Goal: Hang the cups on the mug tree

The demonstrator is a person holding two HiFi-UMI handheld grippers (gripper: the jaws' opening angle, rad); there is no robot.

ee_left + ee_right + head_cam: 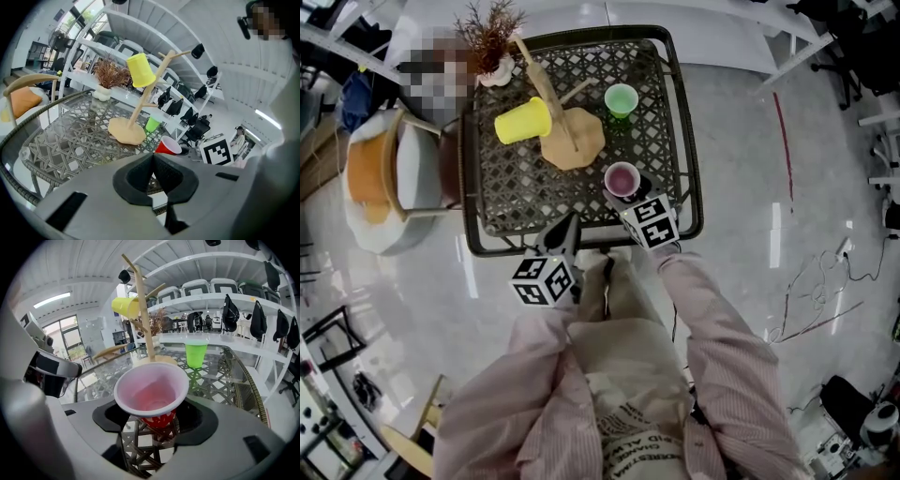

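A wooden mug tree stands mid-table with a yellow cup hung on one of its branches. A green cup stands upright at the back right. A red cup with a pale inside stands upright near the front right. My right gripper is open and straddles the red cup: one pad on each side of its base, small gaps showing. My left gripper is shut on nothing and hovers at the table's front edge.
The dark woven table has a raised rim. A dried plant in a white pot stands at its back left corner. A chair with an orange cushion stands to the left. White shelving with bags lies beyond the table.
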